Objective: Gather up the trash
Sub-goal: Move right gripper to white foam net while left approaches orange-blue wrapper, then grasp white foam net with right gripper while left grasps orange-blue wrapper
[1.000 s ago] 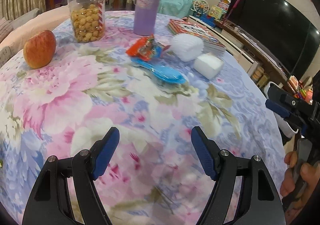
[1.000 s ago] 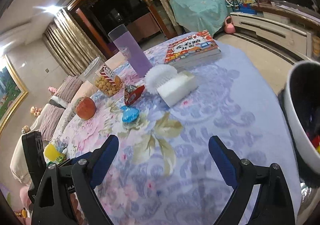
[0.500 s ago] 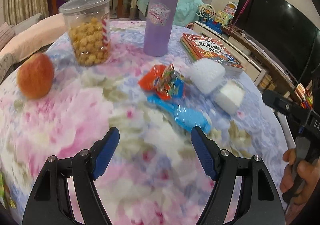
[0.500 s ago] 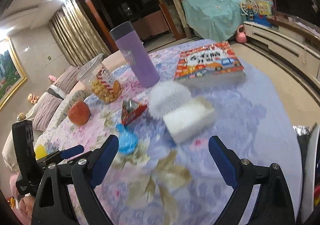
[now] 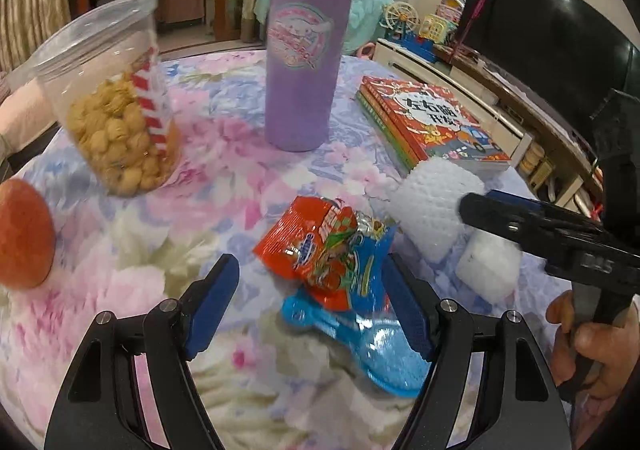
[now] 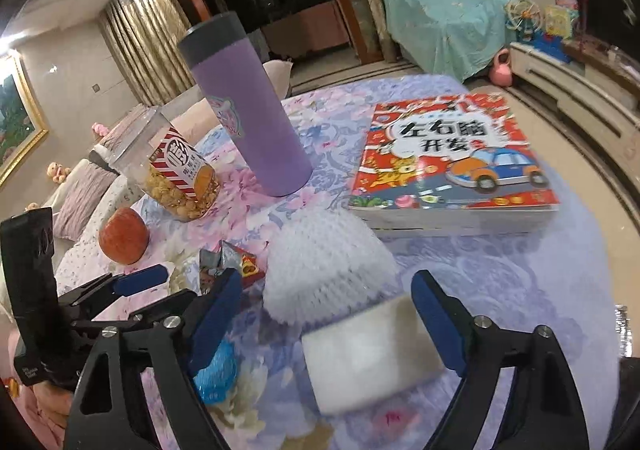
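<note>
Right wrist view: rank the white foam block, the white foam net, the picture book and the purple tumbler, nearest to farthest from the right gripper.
1. White foam block, between the open right gripper fingers.
2. White foam net, just beyond the block.
3. Picture book, farther back, right.
4. Purple tumbler, back left; close to the book's range, hard to call.

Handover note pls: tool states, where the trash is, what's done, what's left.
Left tool: open, jaws just closing around the red snack wrapper and blue wrapper, not gripped.
Right tool: open, jaws just closing over the white foam block, not gripped; white foam net lies just beyond.
All four sit on the floral tablecloth.
Done: nothing picked up.
Left: grip and collect every piece; bin out of view.
</note>
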Available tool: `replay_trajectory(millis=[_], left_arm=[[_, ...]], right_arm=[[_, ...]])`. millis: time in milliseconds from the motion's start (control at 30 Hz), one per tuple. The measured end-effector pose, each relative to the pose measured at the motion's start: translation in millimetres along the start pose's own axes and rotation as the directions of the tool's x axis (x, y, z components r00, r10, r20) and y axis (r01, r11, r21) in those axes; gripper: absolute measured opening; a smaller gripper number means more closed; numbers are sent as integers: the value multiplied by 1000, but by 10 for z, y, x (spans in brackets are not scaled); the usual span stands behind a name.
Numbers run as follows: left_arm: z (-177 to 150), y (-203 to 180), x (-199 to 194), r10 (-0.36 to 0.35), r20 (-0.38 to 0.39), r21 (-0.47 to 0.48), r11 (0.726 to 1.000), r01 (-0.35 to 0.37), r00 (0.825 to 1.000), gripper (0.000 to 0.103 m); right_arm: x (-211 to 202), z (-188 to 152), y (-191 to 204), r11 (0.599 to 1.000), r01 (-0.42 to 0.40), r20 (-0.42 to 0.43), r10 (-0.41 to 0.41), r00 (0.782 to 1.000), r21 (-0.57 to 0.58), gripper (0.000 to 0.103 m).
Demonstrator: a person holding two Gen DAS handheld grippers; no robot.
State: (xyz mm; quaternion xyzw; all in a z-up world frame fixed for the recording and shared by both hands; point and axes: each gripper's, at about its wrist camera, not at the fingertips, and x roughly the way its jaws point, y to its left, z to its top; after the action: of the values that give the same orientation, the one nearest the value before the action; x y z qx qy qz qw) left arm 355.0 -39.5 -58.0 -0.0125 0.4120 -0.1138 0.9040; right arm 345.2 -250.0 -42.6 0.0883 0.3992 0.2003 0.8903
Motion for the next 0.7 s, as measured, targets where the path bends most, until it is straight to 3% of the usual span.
replay_trajectory(millis=[33,133,167,200,267,367,467,700], left_arm=[[6,-17,45,-5,-4,9,1000,5,1000,65],[-5,-63,161,-53,-46,17,998,53,998,29],[-15,-71,181,-64,-56,17,998,65,996,14],[-36,-80,190,-77,-63,12,997,78,995,10],[-81,-113,127,-95,-54,7,995,96,994,6],[-173,-189,14,-129,-59,7,992,130,990,5],[-282,-283,-177,-134,-43,17,991,135,990,5],[-599,-509,-694,-228,-27,7,974,228,973,5]], right_arm=[[63,8,-7,1000,5,-14,-5,1000,1,75],[184,8,-54,1000,14,-51,-14,999,17,36],[183,-3,-64,1000,12,-53,-11,999,21,30],[159,-20,-77,1000,9,-45,-8,999,25,28],[108,-35,-109,999,-3,-38,5,999,38,16],[-56,-101,-150,997,-31,-19,32,999,64,12],[-259,-208,-145,996,-54,2,53,999,73,12],[-821,-469,-44,989,-111,70,105,992,95,11]])
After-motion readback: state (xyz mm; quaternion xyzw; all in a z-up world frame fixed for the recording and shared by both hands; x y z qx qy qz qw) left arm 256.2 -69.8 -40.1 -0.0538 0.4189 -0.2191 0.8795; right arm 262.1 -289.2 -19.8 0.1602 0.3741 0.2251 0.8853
